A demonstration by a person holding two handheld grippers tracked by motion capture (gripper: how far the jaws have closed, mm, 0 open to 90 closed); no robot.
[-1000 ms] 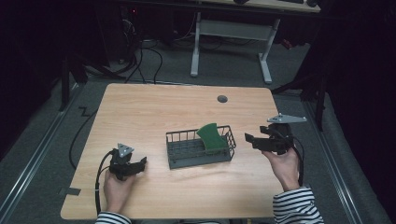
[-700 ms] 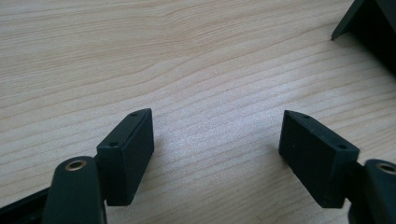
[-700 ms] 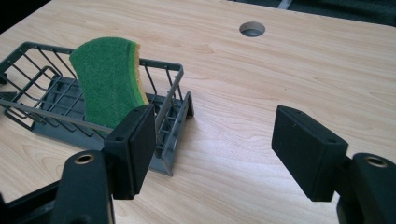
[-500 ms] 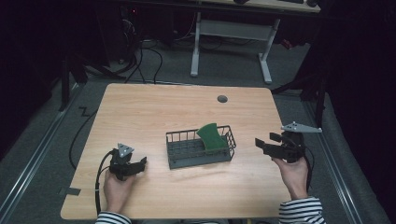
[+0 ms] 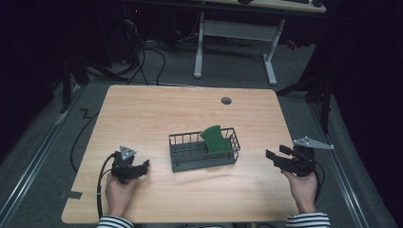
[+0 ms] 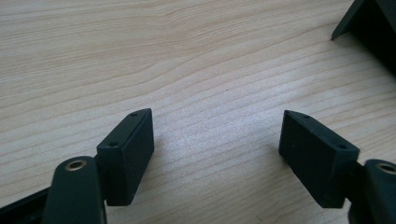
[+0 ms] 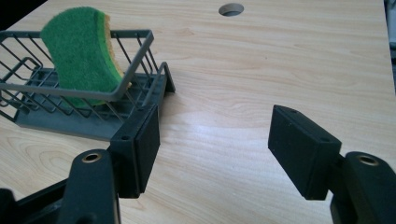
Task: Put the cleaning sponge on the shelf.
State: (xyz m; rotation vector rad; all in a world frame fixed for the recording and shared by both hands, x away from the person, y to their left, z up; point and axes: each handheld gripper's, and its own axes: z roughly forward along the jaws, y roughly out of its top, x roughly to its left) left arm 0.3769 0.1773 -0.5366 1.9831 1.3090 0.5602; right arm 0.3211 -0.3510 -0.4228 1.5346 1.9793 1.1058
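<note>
A dark grey wire basket (image 5: 190, 159) stands mid-table, with a green sponge (image 5: 215, 138) leaning upright in its right end. My left gripper (image 5: 144, 166) rests on the wood left of the basket, its jaws open and empty (image 6: 217, 144); a dark basket corner (image 6: 373, 23) shows at the upper right of its view. My right gripper (image 5: 272, 158) hovers right of the basket near the table's right edge, pointing at it. Its jaws (image 7: 215, 140) stand wide over bare wood and have just been closing a little. The sponge (image 7: 79, 51) and basket rim (image 7: 140, 39) lie ahead to the left.
A round cable hole (image 5: 226, 100) sits in the tabletop behind the basket, also seen as the hole (image 7: 231, 8) in the right gripper view. The table's right edge (image 5: 285, 156) runs close under my right hand. Desk legs and cables stand on the floor beyond.
My right hand has drawn away from the basket, rightward and toward the near edge, sinking lower. The left hand, basket and sponge have stayed put.
</note>
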